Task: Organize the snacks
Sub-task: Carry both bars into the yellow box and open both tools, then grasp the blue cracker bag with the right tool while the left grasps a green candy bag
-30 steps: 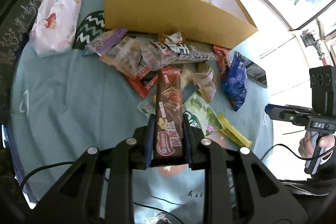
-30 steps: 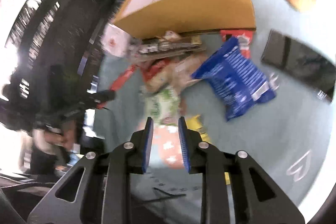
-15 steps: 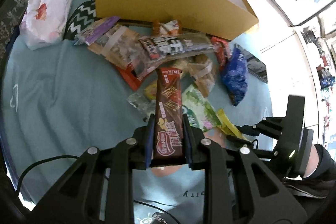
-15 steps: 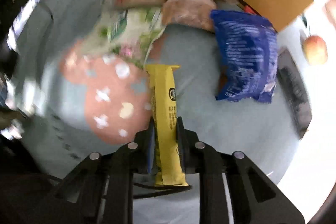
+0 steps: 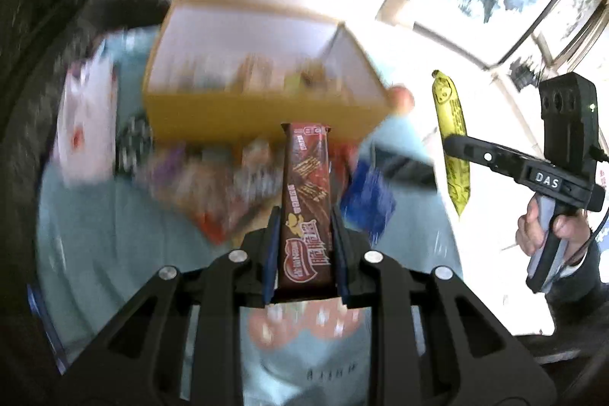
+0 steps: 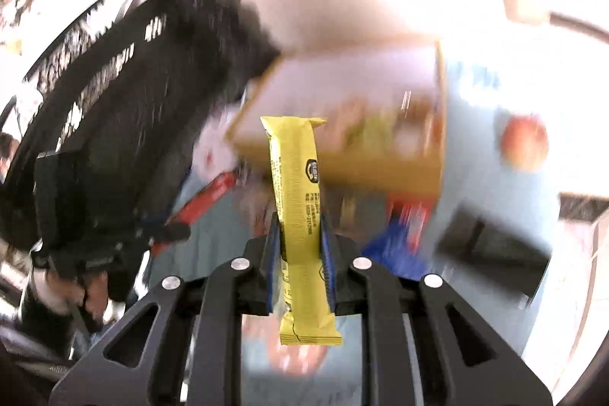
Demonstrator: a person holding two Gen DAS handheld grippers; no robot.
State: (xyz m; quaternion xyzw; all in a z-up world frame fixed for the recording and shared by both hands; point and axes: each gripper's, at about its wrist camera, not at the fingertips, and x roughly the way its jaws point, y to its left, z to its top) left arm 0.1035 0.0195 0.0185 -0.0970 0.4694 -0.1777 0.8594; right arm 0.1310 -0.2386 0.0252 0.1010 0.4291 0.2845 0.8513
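Note:
My left gripper [image 5: 304, 238] is shut on a long brown chocolate wafer bar [image 5: 306, 193] and holds it in the air in front of the yellow cardboard box [image 5: 262, 113]. My right gripper [image 6: 300, 238] is shut on a yellow snack bar [image 6: 295, 185], lifted and pointing at the same box [image 6: 365, 166]. The right gripper and its yellow bar [image 5: 453, 147] also show at the right of the left wrist view. Blurred snack packets [image 5: 228, 177] lie on the light blue cloth before the box.
A blue packet [image 5: 367, 200] and a dark phone [image 6: 491, 246] lie right of the pile. A white floral bag [image 5: 85, 124] lies left of the box, an apple [image 6: 525, 143] to its right. Snacks sit inside the box. Dark furniture stands behind on the left.
The right gripper closed on the yellow bar and lifted it off the cloth. Both grippers rose with their bars toward the box; the view is now motion-blurred.

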